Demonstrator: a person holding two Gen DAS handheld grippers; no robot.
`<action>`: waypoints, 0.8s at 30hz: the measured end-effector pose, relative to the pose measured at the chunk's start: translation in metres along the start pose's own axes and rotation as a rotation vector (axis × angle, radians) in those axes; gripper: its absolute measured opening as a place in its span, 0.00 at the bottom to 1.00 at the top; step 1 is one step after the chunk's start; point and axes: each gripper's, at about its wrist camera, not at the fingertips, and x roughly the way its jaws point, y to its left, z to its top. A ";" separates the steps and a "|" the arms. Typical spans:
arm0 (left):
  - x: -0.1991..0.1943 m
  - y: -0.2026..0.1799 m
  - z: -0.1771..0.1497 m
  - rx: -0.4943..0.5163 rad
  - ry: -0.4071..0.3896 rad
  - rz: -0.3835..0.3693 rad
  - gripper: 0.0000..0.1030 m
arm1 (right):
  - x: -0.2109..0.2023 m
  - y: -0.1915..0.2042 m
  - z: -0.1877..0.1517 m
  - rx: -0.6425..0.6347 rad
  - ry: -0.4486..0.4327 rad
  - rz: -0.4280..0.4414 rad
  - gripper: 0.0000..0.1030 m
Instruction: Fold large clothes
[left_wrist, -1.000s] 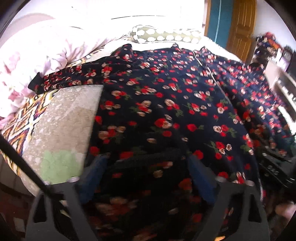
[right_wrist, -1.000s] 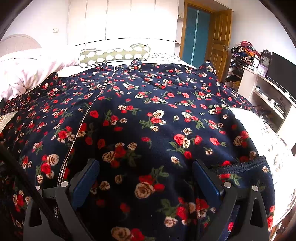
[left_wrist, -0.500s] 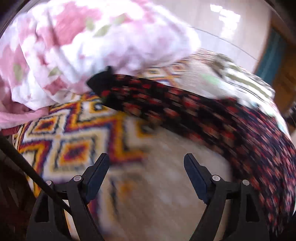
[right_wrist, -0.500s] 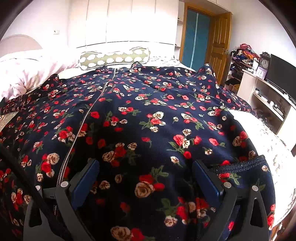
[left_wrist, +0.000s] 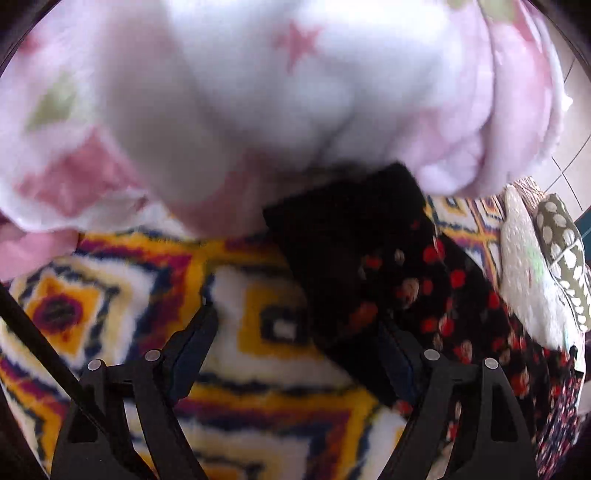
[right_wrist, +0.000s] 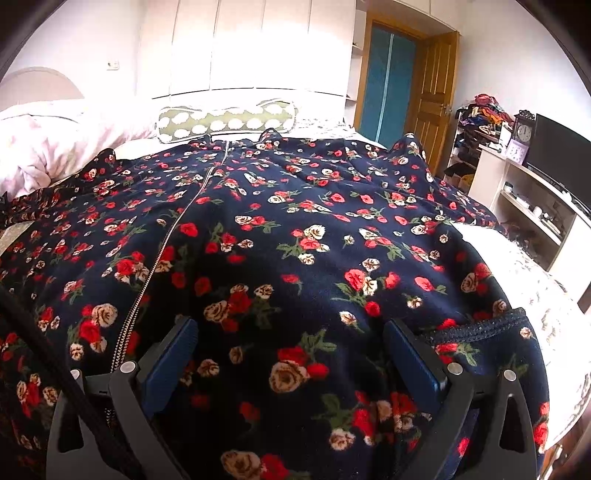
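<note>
A navy garment printed with red and cream roses lies spread across the bed, its zipper running up the middle and a pocket at the lower right. My right gripper hovers open just over its near hem, the cloth lying under both fingers. In the left wrist view the garment's sleeve stretches out to a dark cuff. My left gripper is open above a patterned blanket, with the cuff's edge reaching in beside its right finger.
A fluffy pink-and-white blanket is heaped right over the cuff. A spotted bolster pillow lies at the head of the bed. To the right stand a white shelf unit with a screen and a wooden door.
My left gripper has swung away from the garment's body, out along the sleeve to its cuff by the pink blanket, rolling as it went. The right gripper has stayed still.
</note>
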 end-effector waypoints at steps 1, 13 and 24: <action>0.001 -0.004 0.002 0.025 -0.004 0.009 0.69 | 0.001 0.001 0.000 -0.001 0.000 -0.002 0.99; -0.134 -0.146 -0.051 0.418 -0.151 -0.169 0.10 | 0.001 -0.001 -0.001 0.007 -0.020 0.005 0.99; -0.230 -0.395 -0.227 0.729 -0.009 -0.589 0.10 | 0.001 -0.003 -0.002 0.015 -0.029 0.026 0.99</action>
